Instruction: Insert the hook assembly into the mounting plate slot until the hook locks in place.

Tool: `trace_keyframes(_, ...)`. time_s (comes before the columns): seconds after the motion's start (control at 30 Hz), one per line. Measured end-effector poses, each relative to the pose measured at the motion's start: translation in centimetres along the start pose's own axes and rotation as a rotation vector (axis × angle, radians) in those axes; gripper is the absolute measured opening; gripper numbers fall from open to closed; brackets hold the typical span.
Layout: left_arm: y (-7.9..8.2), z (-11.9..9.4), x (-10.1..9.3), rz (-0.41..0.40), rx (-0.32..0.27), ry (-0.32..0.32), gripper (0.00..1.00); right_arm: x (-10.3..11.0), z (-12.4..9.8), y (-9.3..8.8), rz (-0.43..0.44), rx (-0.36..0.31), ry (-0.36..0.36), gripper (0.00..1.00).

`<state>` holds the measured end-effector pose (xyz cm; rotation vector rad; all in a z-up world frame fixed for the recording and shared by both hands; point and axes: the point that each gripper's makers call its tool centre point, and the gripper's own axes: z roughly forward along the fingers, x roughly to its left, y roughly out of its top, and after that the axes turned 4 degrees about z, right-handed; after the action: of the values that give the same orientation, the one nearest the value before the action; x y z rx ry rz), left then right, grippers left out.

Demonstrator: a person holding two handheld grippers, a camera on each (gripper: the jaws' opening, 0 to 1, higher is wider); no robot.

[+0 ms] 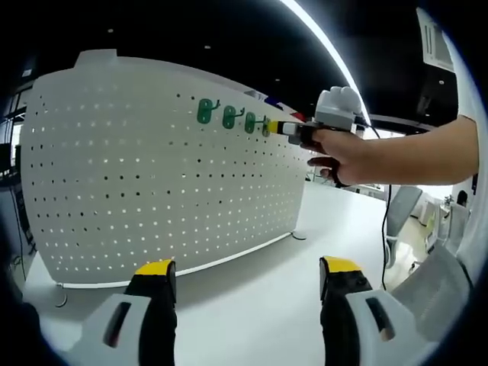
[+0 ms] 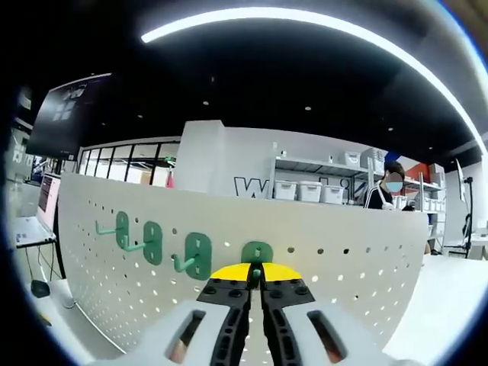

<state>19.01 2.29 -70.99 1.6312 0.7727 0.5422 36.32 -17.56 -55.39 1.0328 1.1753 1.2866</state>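
Left gripper view, nearest: the left tool (image 1: 248,286), yellow-tipped jaws spread wide apart with nothing between them, held low over the white tabletop (image 1: 305,252). Beyond it stands the white perforated mounting plate (image 1: 137,168), upright on small feet. Near the plate's upper right, a person's hand (image 1: 347,156) holds the right tool (image 1: 286,128) against the board, at the right end of a row of green hooks (image 1: 227,116).

Right gripper view, nearest: the right tool (image 2: 256,278), jaws drawn together on the peg of the fourth green hook (image 2: 258,253), whose backing lies against the mounting plate (image 2: 343,274). To its left, three more green hooks (image 2: 152,242) sit mounted in a row, pegs projecting toward the camera. Far behind the plate: shelving with storage bins (image 2: 309,191) and a seated person.
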Motion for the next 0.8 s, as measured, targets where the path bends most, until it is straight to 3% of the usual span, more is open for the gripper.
trace_keyframes(0.5, 0.3, -0.6, 0.9, 0.025, -0.001, 0.022, 0.8, 0.1, -0.3, 0.0, -0.023, 0.018, 0.063, 0.04)
trace_keyframes(0.8, 0.2, -0.6, 1.0, 0.036, 0.003, 0.025, 0.81, 0.6, -1.4, 0.0, -0.013, 0.004, 0.123, 0.21)
